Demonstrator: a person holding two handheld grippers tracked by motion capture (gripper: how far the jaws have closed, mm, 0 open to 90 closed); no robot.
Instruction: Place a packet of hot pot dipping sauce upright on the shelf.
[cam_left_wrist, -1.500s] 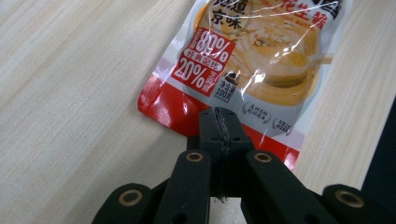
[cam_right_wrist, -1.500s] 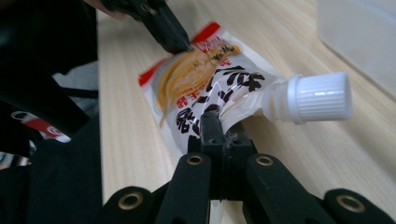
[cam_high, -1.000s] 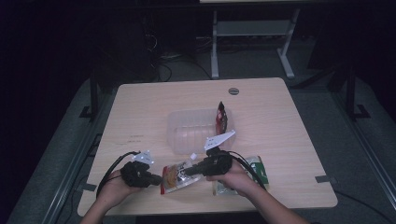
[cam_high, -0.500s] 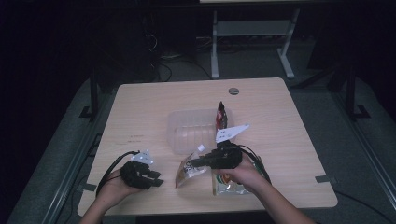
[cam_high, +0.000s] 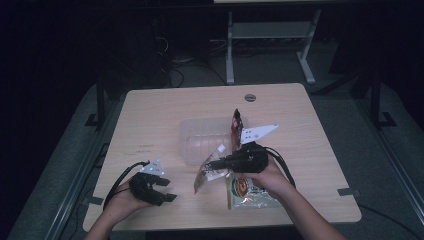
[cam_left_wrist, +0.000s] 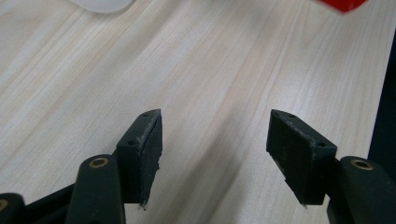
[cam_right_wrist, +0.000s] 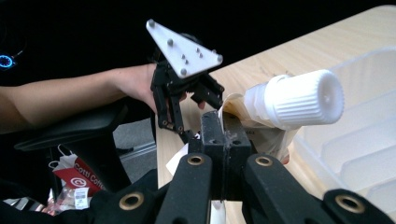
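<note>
Pale wooden table (cam_high: 150, 120), clear ribbed plastic tub (cam_high: 202, 137) mid-top. Right gripper (cam_high: 216, 163) clamped on tan white-capped spout pouch (cam_high: 206, 175), lifted beside tub. Left gripper (cam_high: 167, 190) agape, empty. "Cotti Coffee" readable on red-and-white bag (cam_right_wrist: 77, 179) below table.

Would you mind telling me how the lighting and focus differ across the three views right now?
High view: dim overall, surroundings nearly black, the table evenly lit, no glare. Left gripper view: bright, wood grain sharp, the left gripper jaws crisp with soft shadows beneath. Right gripper view: the pouch's white cap is sharp and bright, the background dark, the clear container slightly washed out.
</note>
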